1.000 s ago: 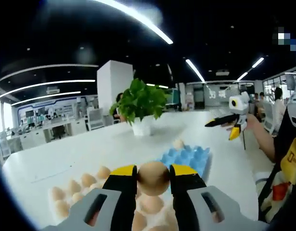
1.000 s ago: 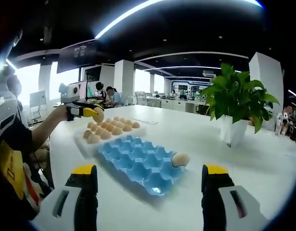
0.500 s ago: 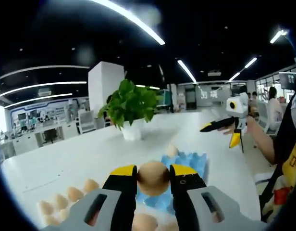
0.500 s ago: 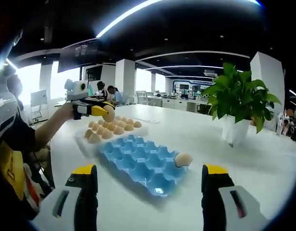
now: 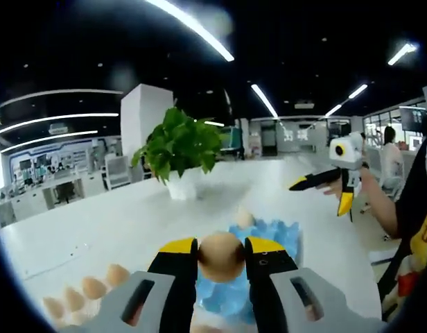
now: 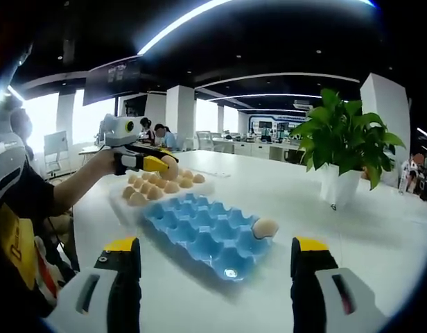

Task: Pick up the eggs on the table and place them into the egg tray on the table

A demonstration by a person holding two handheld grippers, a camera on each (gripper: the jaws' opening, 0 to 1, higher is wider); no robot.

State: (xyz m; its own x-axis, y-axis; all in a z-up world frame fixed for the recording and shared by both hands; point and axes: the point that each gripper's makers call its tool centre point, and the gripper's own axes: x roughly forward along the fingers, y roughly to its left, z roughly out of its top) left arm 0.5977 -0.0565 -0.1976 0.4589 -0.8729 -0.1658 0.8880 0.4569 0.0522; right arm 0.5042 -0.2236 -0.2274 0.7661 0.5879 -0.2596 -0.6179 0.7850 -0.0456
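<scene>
In the left gripper view my left gripper (image 5: pixel 221 254) is shut on a brown egg (image 5: pixel 221 257), held above the blue egg tray (image 5: pixel 269 236). One egg (image 5: pixel 244 218) sits in the tray's far corner. Loose brown eggs (image 5: pixel 82 290) lie on a white tray at lower left. My right gripper (image 5: pixel 323 184) hangs open at the right, held by a hand. In the right gripper view my right gripper (image 6: pixel 217 267) stands open over the near end of the blue egg tray (image 6: pixel 199 225), which holds one egg (image 6: pixel 265 227). The left gripper (image 6: pixel 161 165) carries its egg over the pile of eggs (image 6: pixel 154 189).
A potted green plant (image 5: pixel 177 149) in a white pot stands on the white table (image 5: pixel 96 222) behind the tray; it appears as the plant (image 6: pixel 345 149) at right in the right gripper view. A person's arm (image 6: pixel 68 187) and body are at the left. Office desks and people fill the background.
The left gripper has carried its egg away from the pile toward the blue tray. The right gripper has stayed open and nearly still.
</scene>
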